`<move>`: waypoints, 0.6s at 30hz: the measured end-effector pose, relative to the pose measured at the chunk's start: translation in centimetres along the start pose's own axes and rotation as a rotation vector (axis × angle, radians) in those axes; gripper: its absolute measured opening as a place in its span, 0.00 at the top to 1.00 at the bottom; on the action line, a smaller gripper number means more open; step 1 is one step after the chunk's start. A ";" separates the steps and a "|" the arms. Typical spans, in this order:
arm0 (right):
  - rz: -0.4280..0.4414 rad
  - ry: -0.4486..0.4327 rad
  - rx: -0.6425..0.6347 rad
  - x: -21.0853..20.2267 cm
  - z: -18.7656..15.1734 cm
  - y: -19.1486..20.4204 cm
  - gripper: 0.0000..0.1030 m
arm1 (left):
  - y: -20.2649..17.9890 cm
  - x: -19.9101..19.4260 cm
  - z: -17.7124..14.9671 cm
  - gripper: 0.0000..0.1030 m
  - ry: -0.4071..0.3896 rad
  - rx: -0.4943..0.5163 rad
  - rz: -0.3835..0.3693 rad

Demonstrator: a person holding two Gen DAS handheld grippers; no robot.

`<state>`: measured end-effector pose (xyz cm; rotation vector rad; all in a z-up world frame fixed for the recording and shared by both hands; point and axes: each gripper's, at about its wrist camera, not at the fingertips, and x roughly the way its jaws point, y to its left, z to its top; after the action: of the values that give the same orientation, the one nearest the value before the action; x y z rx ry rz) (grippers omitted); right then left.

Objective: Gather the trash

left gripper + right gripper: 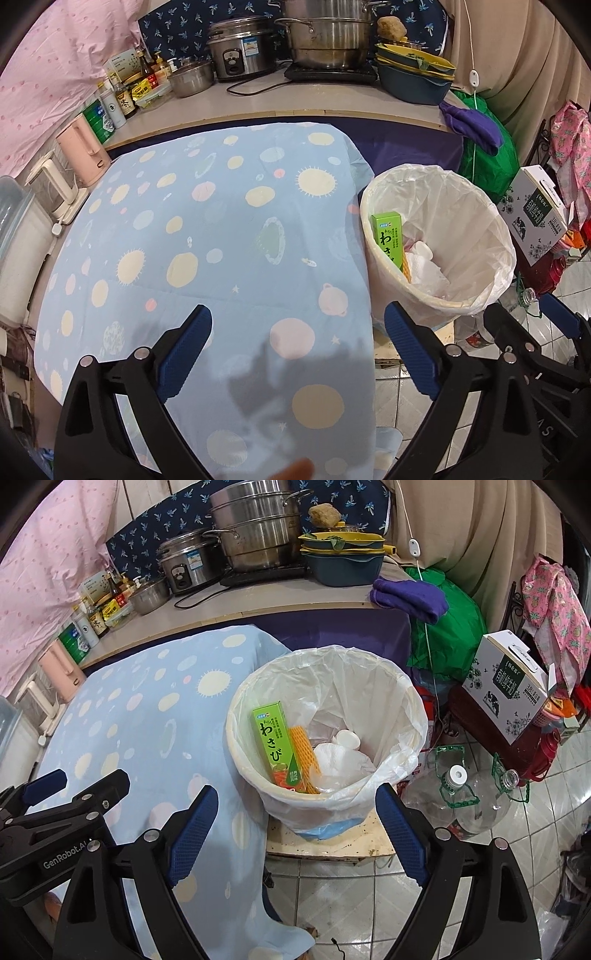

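The left gripper [297, 354] hangs over a table draped in a pale blue cloth [207, 236] with dots and suns, its jaws wide apart with nothing between them. The right gripper [295, 834] is just beside it, jaws also spread wide and empty, pointing down at a bin [402, 716] lined with a white plastic bag. The bin stands on a low board just beside the table's edge. Inside lie a green box [277, 742], a piece of orange foam netting [303, 755], crumpled white paper [340, 757] and a white cup [347, 739]. Two clear plastic bottles [461, 797] lie on the tiled floor near the bin.
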<state>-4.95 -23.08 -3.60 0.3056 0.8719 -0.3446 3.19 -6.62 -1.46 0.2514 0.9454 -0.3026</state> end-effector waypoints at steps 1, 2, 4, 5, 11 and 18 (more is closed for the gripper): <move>-0.002 0.001 -0.002 0.0 -0.1 0.0 0.19 | 0.0 0.0 -0.1 0.12 0.000 0.001 0.001; -0.005 0.002 -0.004 0.0 -0.2 0.1 0.19 | 0.0 0.0 -0.2 0.12 0.000 0.003 0.003; -0.010 0.001 -0.006 0.0 -0.2 0.1 0.19 | 0.0 0.0 -0.3 0.12 0.001 0.005 0.005; -0.013 0.000 -0.007 -0.1 -0.3 0.2 0.19 | 0.0 0.0 -0.3 0.13 0.000 0.006 0.005; -0.019 -0.002 -0.006 -0.2 -0.5 0.1 0.19 | -0.1 -0.1 -0.5 0.13 -0.015 0.014 0.007; -0.028 -0.006 -0.003 -0.3 -0.6 0.0 0.19 | -0.3 -0.2 -0.6 0.13 -0.017 0.022 0.005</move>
<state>-5.59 -22.80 -3.70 0.2892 0.8712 -0.3701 2.58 -6.65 -1.67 0.2707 0.9251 -0.3100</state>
